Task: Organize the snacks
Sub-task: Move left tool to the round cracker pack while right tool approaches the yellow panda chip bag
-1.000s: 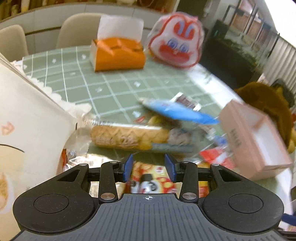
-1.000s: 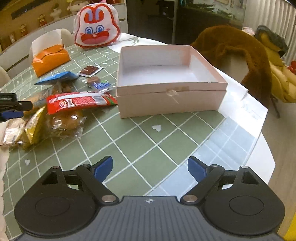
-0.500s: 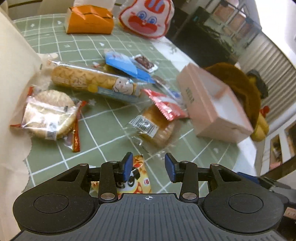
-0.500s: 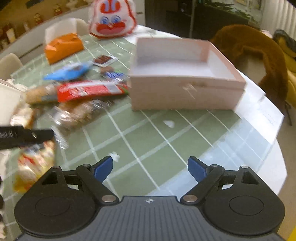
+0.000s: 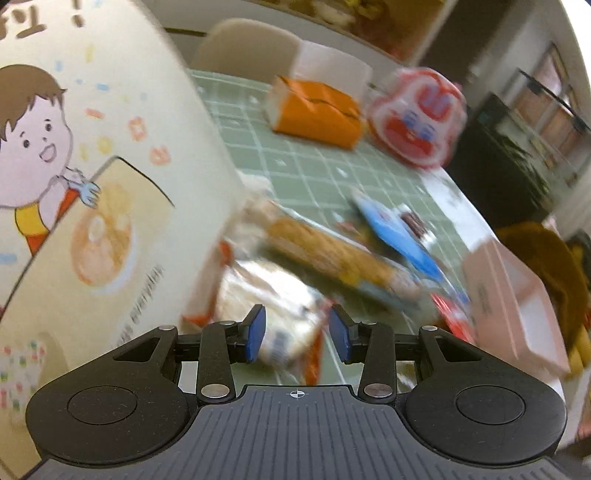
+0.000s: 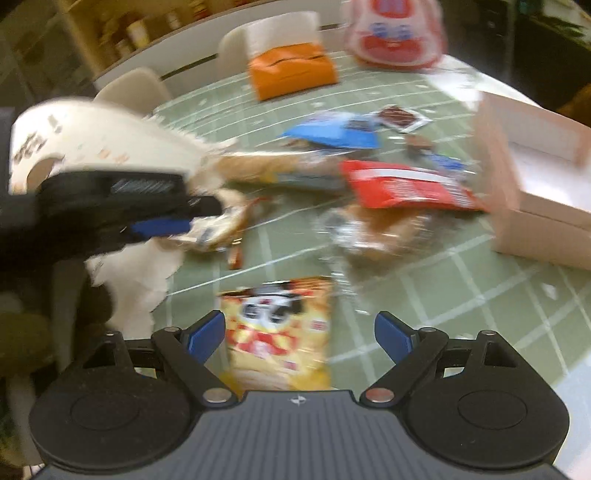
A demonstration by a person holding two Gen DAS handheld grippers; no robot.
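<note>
Both views are pretty smeared, so take the small stuff loosely. The right gripper (image 6: 299, 334) has its blue fingers spread wide with nothing pinched, and a yellow snack bag with a cartoon face (image 6: 277, 332) lies flat on the green checked tablecloth (image 6: 461, 295) right between and just under them. The left gripper (image 5: 297, 334) sits at a middling gap, fingers parted and not pressing on anything; a round cracker in clear wrap (image 5: 269, 302) lies just past and between its tips, though I can't tell from the blur whether the pads touch the wrapper. From the right view that same left gripper (image 6: 162, 225) comes in from the left with a blue pad just beside the cracker pack (image 6: 218, 225). Hard against the left fingers' left side stands a big cream paper bag with a cartoon kid printed on it (image 5: 92, 184). Further out from the right fingers there's a clear-wrapped bun (image 6: 373, 232), then a red wrapper (image 6: 406, 188) lying partly over it, a long biscuit pack (image 6: 266, 166) and a blue packet (image 6: 332, 133) beyond. Off to the right of all that is the open pink box (image 6: 535, 162), looks empty inside. Way at the far end of the table sit an orange tissue box (image 6: 291, 68) and a red and white bunny-face bag (image 6: 395, 33).
</note>
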